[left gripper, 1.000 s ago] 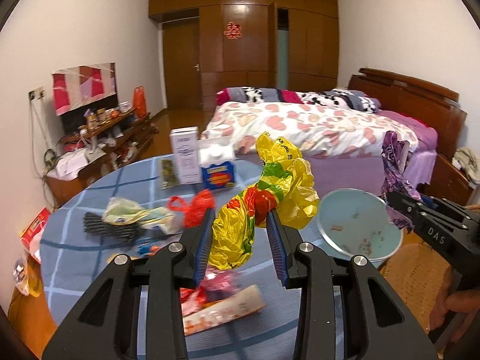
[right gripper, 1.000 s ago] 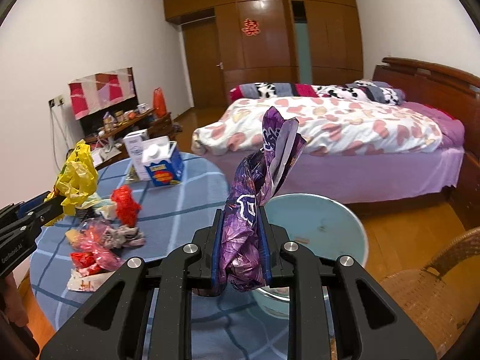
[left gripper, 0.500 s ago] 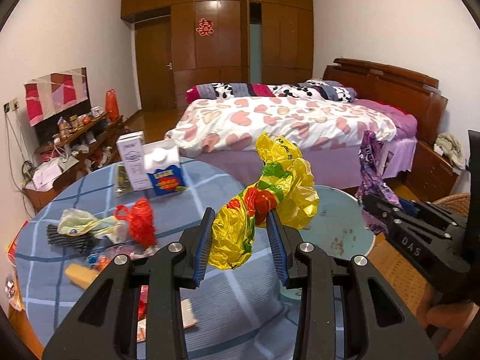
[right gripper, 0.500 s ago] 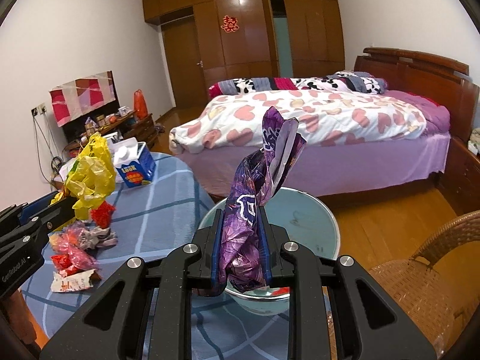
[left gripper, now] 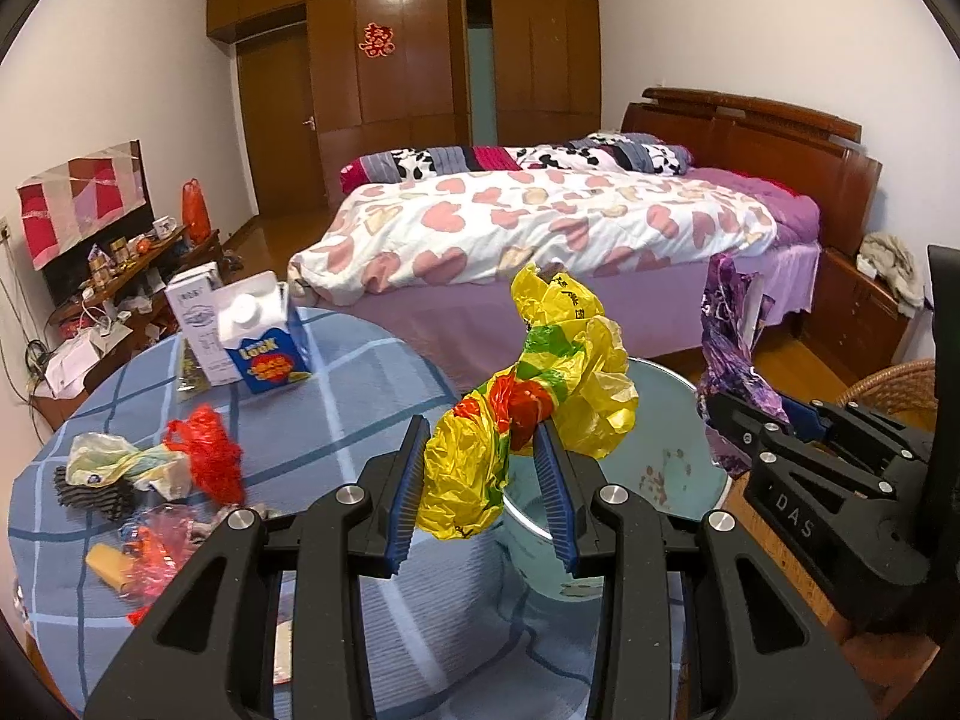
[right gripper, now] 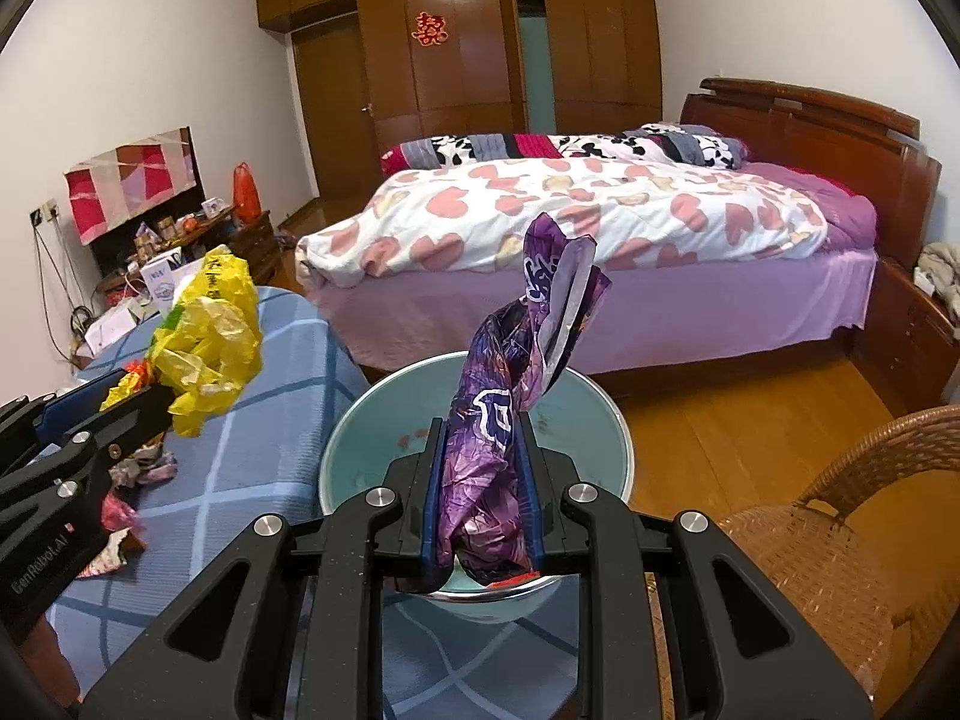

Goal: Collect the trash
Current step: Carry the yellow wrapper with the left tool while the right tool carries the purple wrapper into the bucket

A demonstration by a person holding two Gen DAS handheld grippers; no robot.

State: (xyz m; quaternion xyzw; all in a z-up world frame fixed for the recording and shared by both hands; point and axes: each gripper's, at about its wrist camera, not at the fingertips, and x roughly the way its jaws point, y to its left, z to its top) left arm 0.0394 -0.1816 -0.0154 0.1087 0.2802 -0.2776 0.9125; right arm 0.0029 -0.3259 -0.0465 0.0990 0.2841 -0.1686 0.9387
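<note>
1. Biggest thing beyond the fingers: the bed (right gripper: 600,210), wooden headboard, white quilt dotted with pink hearts, purple sheet beneath.
2. Under both pairs of fingers lies the round table (left gripper: 336,396), draped in blue cloth with a pale check.
3. Just past the right fingertips sits the bin (right gripper: 384,420), round, pale teal, smooth-walled, specks on its inner wall; in the left view it shows behind and right of the left fingers.
4. The right gripper (right gripper: 480,450) is clamped tight on a purple wrapper (right gripper: 510,372), glossy crinkled foil with white lettering I can't read, standing up out of the pads over the bin's mouth.
5. The left gripper (left gripper: 480,462) is squeezing a yellow plastic bag (left gripper: 540,390), crumpled thin film with red and green patches and dark print too small to read, bulging up and to the right of the pads at the bin's near rim.
6. Left of the left fingers: a milk carton (left gripper: 258,342), white gable top, blue panel, letters that look like "Look".
7. Nearer, lower left: a knotted red bag (left gripper: 207,456) among loose wrappers.
</note>
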